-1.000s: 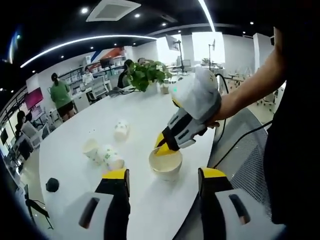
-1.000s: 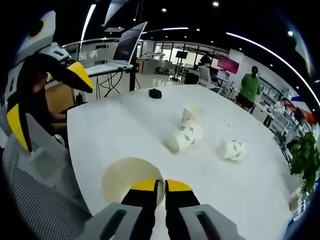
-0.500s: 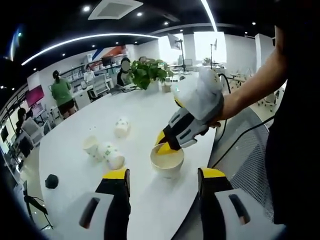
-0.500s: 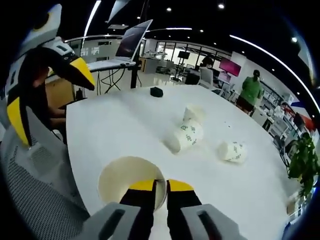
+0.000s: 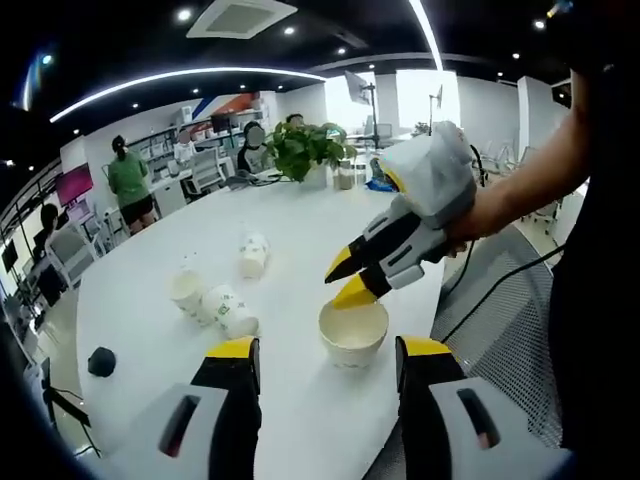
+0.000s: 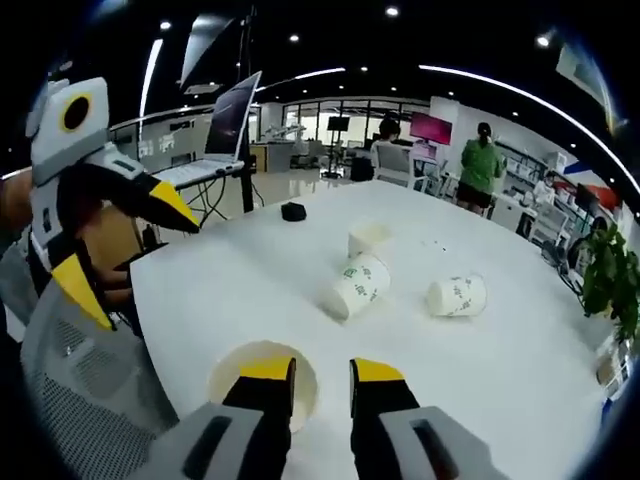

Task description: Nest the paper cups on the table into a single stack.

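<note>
The right hand-held gripper [image 5: 347,279] has let go of the upright paper cup [image 5: 353,334]: its jaws, pinched on the cup's rim a moment ago, now stand parted. It has lifted clear and hangs just above the cup, which stays on the surface [image 5: 300,230].

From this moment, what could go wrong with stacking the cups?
1. The upright cup stands near the table edge; a bump from the open right gripper just above its rim might push it off.
2. Two cups lie on their sides and may roll when touched.
3. A fourth cup sits close behind one lying cup, so a grasp there may disturb both.
</note>
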